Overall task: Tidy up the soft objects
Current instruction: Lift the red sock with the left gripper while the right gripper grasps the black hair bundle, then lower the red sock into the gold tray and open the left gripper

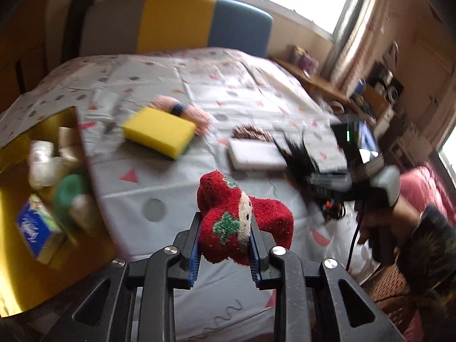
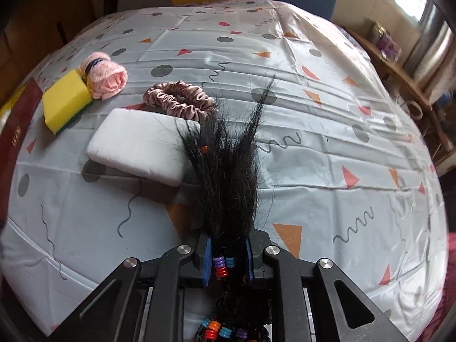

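Observation:
My left gripper (image 1: 225, 245) is shut on a red Christmas sock (image 1: 239, 216) and holds it above the table, right of a gold box (image 1: 17, 228). My right gripper (image 2: 229, 253) is shut on a black hair piece with coloured beads (image 2: 228, 171) above the table; it also shows at the right of the left wrist view (image 1: 302, 162). On the table lie a yellow sponge (image 2: 65, 99), a rolled pink cloth (image 2: 107, 78), a pink scrunchie (image 2: 179, 98) and a white foam block (image 2: 142, 148).
The gold box holds a blue tissue pack (image 1: 37, 230), a green object (image 1: 71, 193) and white items (image 1: 42, 162). A patterned tablecloth (image 2: 313, 142) covers the table. A chair (image 1: 176, 22) stands at the far side. A cluttered shelf (image 1: 379, 91) is at the right.

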A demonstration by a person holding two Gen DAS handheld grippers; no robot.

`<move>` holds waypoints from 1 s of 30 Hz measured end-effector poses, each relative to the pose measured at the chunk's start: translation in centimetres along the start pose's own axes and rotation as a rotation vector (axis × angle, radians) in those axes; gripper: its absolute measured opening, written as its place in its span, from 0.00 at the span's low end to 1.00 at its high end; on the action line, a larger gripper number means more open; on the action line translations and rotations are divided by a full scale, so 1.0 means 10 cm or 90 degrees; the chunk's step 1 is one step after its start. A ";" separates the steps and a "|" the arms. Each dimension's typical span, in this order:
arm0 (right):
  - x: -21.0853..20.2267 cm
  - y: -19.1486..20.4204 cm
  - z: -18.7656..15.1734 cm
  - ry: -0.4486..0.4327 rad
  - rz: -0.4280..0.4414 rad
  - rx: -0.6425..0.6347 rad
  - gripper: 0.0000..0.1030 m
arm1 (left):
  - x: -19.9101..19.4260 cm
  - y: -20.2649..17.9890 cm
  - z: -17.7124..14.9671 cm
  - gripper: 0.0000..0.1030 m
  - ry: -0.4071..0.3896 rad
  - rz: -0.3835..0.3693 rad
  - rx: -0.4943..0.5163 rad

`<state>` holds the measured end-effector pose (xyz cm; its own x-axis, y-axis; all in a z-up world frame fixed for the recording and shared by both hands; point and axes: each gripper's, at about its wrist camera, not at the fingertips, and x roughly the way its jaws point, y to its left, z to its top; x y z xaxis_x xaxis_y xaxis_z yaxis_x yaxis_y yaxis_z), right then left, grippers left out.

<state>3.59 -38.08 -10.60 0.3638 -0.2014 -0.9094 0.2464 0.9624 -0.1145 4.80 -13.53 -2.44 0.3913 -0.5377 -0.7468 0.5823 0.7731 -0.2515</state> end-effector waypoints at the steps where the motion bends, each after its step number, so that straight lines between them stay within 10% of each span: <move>1: 0.03 0.05 0.02 -0.001 -0.006 -0.008 0.16 | -0.07 0.05 0.02 0.26 -0.010 0.003 -0.009; 15: 0.02 0.08 0.01 -0.004 -0.020 -0.032 0.16 | -0.71 1.93 0.16 0.26 -0.050 0.171 -0.224; 30: 0.01 0.08 0.02 -0.006 -0.023 -0.035 0.16 | -0.17 2.99 0.36 0.28 -0.006 0.219 -0.400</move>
<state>4.00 -37.32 -10.74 0.3636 -0.2375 -0.9008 0.2105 0.9629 -0.1689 24.10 9.28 -6.43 0.4871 -0.2289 -0.8428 -0.0945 0.9455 -0.3115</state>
